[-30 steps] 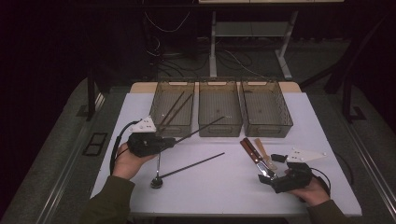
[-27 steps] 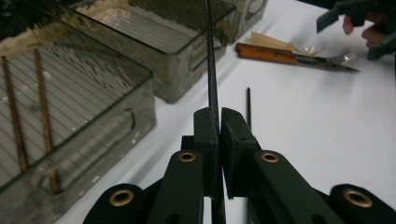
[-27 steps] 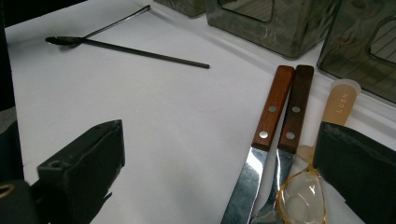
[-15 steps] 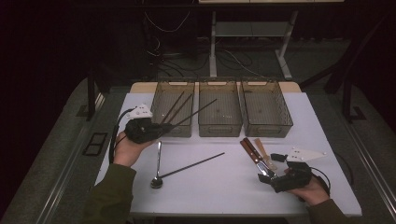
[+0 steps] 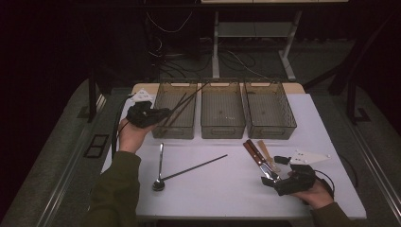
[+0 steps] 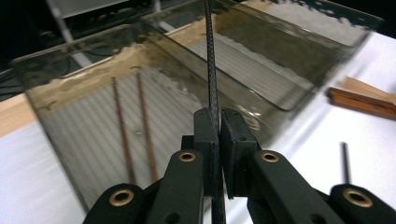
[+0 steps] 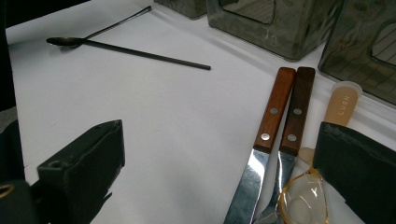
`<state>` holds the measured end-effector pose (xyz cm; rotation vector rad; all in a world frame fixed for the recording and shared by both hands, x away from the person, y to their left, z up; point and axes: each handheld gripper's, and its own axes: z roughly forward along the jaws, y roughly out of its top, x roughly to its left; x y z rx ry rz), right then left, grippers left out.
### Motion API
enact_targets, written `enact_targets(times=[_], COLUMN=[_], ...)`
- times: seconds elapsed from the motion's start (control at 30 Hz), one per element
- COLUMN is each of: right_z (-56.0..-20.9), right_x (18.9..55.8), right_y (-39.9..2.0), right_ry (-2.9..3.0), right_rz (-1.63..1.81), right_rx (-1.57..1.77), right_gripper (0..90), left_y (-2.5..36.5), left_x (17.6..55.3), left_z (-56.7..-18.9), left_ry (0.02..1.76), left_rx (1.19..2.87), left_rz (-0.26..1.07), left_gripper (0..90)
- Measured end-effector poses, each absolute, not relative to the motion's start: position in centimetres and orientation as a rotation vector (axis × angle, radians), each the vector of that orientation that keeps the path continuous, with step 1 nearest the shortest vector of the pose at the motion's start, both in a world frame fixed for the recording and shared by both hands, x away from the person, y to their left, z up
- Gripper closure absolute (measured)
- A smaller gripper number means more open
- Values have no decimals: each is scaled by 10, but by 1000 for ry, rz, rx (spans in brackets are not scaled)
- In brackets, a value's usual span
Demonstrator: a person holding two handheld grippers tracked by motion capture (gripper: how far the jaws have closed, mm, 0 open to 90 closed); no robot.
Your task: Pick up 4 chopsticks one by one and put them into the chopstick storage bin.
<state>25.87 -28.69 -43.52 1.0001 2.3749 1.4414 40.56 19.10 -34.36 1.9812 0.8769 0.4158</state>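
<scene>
My left gripper [image 5: 161, 113] is shut on a thin black chopstick [image 5: 189, 98], held at the near left corner of the left clear bin [image 5: 176, 130]. The stick slants up and right over that bin. In the left gripper view the pads [image 6: 204, 128] pinch the black chopstick [image 6: 211, 79], and two brown chopsticks [image 6: 145, 128] lie in the bin [image 6: 56, 88] below. My right gripper [image 5: 273, 180] rests open on the table at the near right. Its jaws stand wide around the blade ends of two wooden-handled knives [image 7: 280, 112], with nothing gripped.
A second black chopstick [image 5: 195, 167] and a metal spoon [image 5: 160, 165] lie on the white table [image 5: 222, 194] near the middle. A tan-handled clear spoon [image 7: 340, 105] lies beside the knives. The middle bin [image 5: 222, 130] and right bin [image 5: 270, 131] stand in a row at the back.
My left gripper has carried the black chopstick away from me and slightly up, from the table's left side to the left bin. The right gripper has stayed put.
</scene>
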Motion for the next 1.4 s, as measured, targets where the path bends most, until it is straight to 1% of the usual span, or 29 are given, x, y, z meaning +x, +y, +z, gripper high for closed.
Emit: enact_targets(times=[0.43,0.83,1.1,1.27,1.33,1.4], right_z=[-435,-435,-434,-434,-434,-434], right_x=[258,258,258,258,258,258], right_y=[-287,-287,-287,-287,-287,-287], right_ry=[2372,2373,2369,2371,2370,2370], right_rz=[1450,1451,1454,1456,1460,1458], right_rx=[1001,1000,997,998,997,997], right_gripper=[24,24,24,24,24,24], left_y=[194,193,192,191,190,190], left_x=[441,457,459,460,460,459], left_z=[-362,-382,-388,-389,-389,-388], left_ry=[1064,1203,1225,1235,1227,1219], left_rx=[1981,2033,2099,2101,2104,2095], left_rz=[476,444,434,407,420,427], left_gripper=[848,848,847,843,831,793])
